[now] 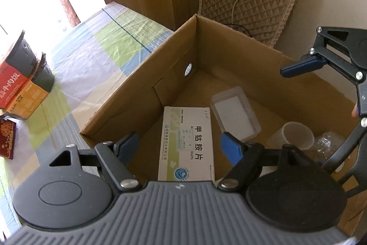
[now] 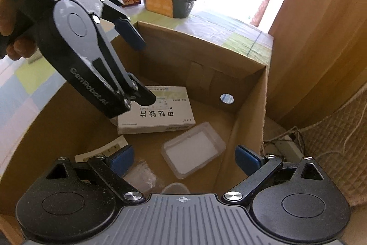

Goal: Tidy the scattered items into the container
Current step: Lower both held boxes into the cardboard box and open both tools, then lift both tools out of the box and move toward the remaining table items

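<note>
Both your grippers, left gripper (image 1: pixel 180 145) and right gripper (image 2: pixel 184 156), hang open and empty above the cardboard box (image 1: pixel 137 82); the medicine box (image 1: pixel 187 144) lies lengthwise directly under your left.

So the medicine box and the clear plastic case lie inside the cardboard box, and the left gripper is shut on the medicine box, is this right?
Not quite. The left gripper is open and holds nothing, as the left wrist view shows. The medicine box and the clear plastic case do lie inside the cardboard box.
</note>
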`<state>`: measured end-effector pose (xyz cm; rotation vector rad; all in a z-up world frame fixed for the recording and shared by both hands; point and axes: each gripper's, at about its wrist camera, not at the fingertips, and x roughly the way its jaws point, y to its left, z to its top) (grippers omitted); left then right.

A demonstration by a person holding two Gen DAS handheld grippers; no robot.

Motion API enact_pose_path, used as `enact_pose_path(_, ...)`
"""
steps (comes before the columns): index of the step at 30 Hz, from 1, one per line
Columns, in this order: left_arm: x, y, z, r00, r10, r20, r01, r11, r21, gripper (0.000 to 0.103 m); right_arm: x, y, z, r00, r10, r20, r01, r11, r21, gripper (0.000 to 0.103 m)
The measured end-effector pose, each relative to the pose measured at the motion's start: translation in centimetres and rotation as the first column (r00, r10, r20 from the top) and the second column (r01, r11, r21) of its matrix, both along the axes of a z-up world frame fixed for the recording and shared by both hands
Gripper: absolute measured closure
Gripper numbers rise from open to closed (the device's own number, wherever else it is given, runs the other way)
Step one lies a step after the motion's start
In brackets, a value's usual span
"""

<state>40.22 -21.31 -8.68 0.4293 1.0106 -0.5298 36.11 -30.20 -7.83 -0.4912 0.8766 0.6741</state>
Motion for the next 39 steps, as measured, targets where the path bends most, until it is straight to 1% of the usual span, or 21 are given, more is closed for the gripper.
enact_pose_path(5, -1.2, 0.5, 1.3, 1.0, -0.004, 0.015, 0.004, 1.0, -0.025, 0.025, -0.9, -0.9, 0.6, 0.996, -0.085, -0.023, 0.086, 0.994, 0.061, 0.004)
enact_pose_path(9, -2.3, 0.9, 2.2, 1.0, -0.002, 0.025, 0.003, 0.999, -0.04, 0.025, -1.9, -1.4, 1.0, 0.986, -0.164, -0.039, 0.167, 0.98, 0.109, 0.004)
enact_pose_path(12, -3.3, 1.3, 2.9, 0.999, 0.0, 0.039, 0.002, 0.999, -0.046, 0.025, -2.7, -1.6, 1.6, 0.978, -0.203, -0.047, 0.208, 0.968, 0.144, 0.004)
enact_pose_path(17, -4.8, 1.9, 4.3, 0.998, 0.002, 0.06, 0.001, 0.998, -0.06, 0.022, -4.2, -1.5, 2.8, 0.971, -0.236, -0.048, 0.241, 0.954, 0.177, 0.004)
enact_pose_path(22, -6.2, 2.7, 5.8, 0.996, 0.007, 0.086, -0.001, 0.997, -0.073, 0.019, -5.4, -1.4, 3.9, 0.955, -0.293, -0.057, 0.298, 0.936, 0.188, 0.004)
enact_pose_path(25, -7.0, 3.2, 6.6, 0.995, 0.012, 0.098, -0.004, 0.996, -0.084, 0.015, -5.9, -1.6, 4.6, 0.932, -0.351, -0.089, 0.362, 0.909, 0.208, 0.004)
enact_pose_path(28, -8.0, 3.7, 7.3, 0.994, 0.009, 0.109, 0.001, 0.996, -0.089, 0.014, -6.4, -1.7, 5.2, 0.907, -0.405, -0.117, 0.421, 0.88, 0.221, 0.004)
enact_pose_path(31, -9.1, 4.1, 7.8, 0.992, 0.001, 0.125, 0.009, 0.997, -0.079, 0.013, -7.3, -1.5, 5.7, 0.889, -0.443, -0.121, 0.459, 0.862, 0.216, 0.004)
enact_pose_path(35, -10.5, 4.9, 8.6, 0.99, 0.005, 0.138, 0.006, 0.997, -0.08, 0.011, -8.9, -1.0, 6.3, 0.877, -0.466, -0.119, 0.481, 0.851, 0.211, 0.004)
enact_pose_path(39, -12.1, 6.0, 9.5, 0.988, 0.018, 0.151, -0.004, 0.996, -0.093, 0.009, -10.8, 0.1, 6.8, 0.876, -0.47, -0.11, 0.483, 0.85, 0.212, 0.004)
